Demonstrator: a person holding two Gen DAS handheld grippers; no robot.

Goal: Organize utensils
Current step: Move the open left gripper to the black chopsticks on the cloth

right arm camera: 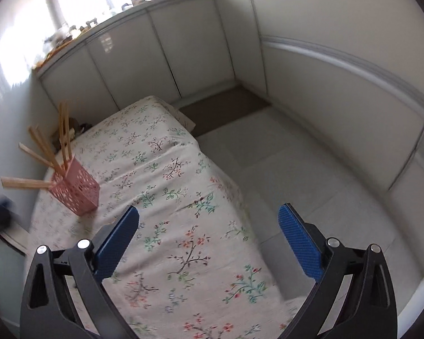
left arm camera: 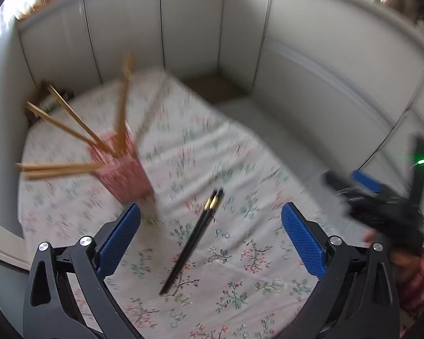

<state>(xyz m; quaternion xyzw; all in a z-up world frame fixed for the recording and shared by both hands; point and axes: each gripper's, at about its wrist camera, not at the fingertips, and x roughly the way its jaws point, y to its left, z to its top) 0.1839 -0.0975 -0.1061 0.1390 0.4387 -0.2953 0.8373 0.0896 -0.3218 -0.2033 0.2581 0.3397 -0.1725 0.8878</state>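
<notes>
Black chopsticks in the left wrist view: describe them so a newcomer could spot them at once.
Find the table under the floral cloth. In front of the pink perforated holder a dark pair lies flat: the black chopsticks, between the open left tongs. Unlike the wooden chopsticks standing in the holder, they are black with gold bands near one end.

No readable text anywhere, no labels, brand names, numbers or signs, nothing legible in either wrist view, left wrist view smeared by motion blur
</notes>
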